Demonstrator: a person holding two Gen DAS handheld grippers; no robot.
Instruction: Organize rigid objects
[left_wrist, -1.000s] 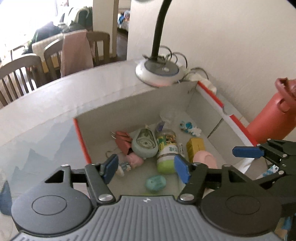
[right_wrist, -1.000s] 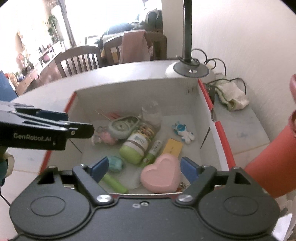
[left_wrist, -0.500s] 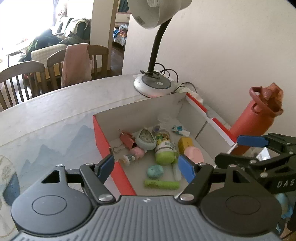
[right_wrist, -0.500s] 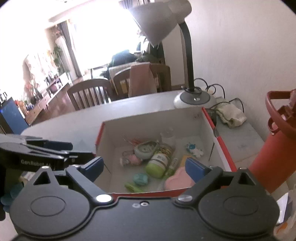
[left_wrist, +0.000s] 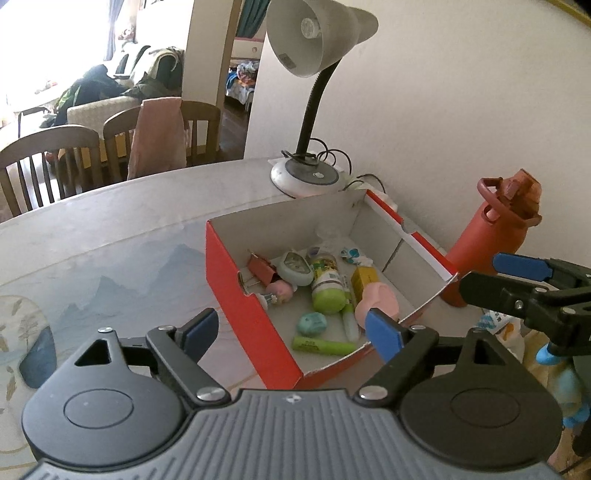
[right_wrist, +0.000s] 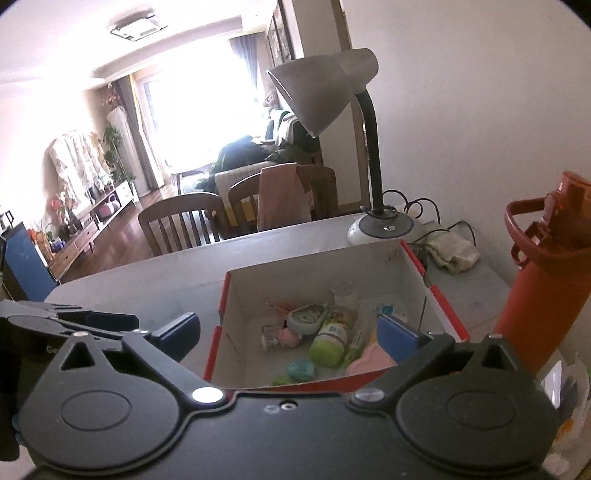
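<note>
Looks like wrap-up: left gripper and right gripper both empty, fingers just spreading wide, hovering short of the red box. Next, probably hunting strays beside it.

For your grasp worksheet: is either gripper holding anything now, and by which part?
Nothing is held. The left gripper and right gripper both stand open and empty, their jaws having just widened.

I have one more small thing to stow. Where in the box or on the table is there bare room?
Inside the red box, the floor is bare along the far wall and in the near left corner beside the teal eraser. The middle is crowded around the green bottle and pink heart. The table left of the box is bare.
</note>
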